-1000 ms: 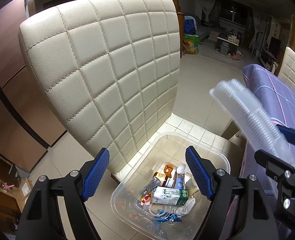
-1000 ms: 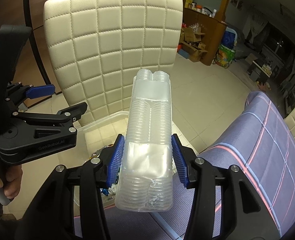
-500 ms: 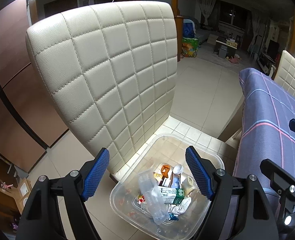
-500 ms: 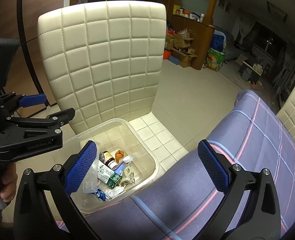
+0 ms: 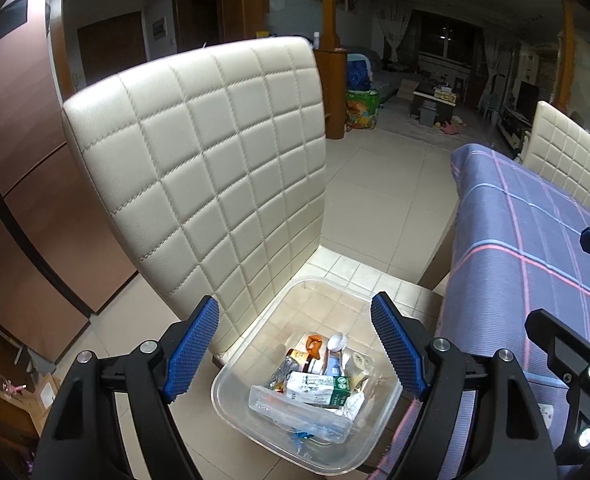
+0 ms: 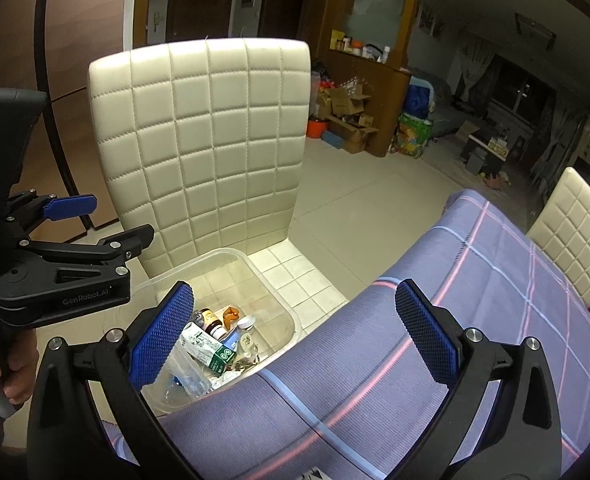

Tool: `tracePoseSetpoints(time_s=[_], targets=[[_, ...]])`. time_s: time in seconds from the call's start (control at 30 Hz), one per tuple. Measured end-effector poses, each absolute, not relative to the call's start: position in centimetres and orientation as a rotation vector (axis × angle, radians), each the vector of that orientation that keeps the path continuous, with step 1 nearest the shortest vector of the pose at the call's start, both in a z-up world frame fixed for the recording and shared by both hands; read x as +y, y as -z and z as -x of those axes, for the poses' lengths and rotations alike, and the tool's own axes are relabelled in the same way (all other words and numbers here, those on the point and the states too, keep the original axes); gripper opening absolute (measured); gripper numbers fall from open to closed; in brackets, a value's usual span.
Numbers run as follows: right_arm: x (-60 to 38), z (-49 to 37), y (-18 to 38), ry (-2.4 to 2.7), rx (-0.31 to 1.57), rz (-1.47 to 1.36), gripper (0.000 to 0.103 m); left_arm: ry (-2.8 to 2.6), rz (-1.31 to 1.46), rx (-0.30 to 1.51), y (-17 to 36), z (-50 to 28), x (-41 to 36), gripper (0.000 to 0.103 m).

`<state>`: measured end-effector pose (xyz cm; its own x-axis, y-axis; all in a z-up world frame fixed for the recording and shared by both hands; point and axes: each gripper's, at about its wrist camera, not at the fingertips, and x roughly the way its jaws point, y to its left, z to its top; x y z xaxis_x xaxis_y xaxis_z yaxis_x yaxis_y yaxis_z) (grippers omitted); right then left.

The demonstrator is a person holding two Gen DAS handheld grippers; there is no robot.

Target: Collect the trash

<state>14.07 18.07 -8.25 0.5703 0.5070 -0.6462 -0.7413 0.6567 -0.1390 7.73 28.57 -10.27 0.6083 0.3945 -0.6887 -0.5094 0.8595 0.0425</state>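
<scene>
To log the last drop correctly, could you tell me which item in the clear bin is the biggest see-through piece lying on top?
The ribbed clear plastic tray, flat along the clear bin's near side; the green-and-white carton behind it is opaque.

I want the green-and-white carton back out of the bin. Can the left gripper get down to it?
Probably yes: the left gripper is open above the clear bin, and the carton lies on top of the trash, uncovered, though a clear plastic tray crowds it.

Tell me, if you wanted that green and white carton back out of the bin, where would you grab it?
Probably from above, tongs across the narrow width of the carton: it lies flat on top of the pile in the bin, long sides exposed.
</scene>
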Motion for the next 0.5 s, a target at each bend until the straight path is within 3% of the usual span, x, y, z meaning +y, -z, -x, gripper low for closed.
tracePoseSetpoints(time_s=[0.5], targets=[[11.1,-11.4,5.2,-0.652,0.557,0.333,0.099,-0.449,0.127,0.638,5.6,-5.6,22.6,0.077]])
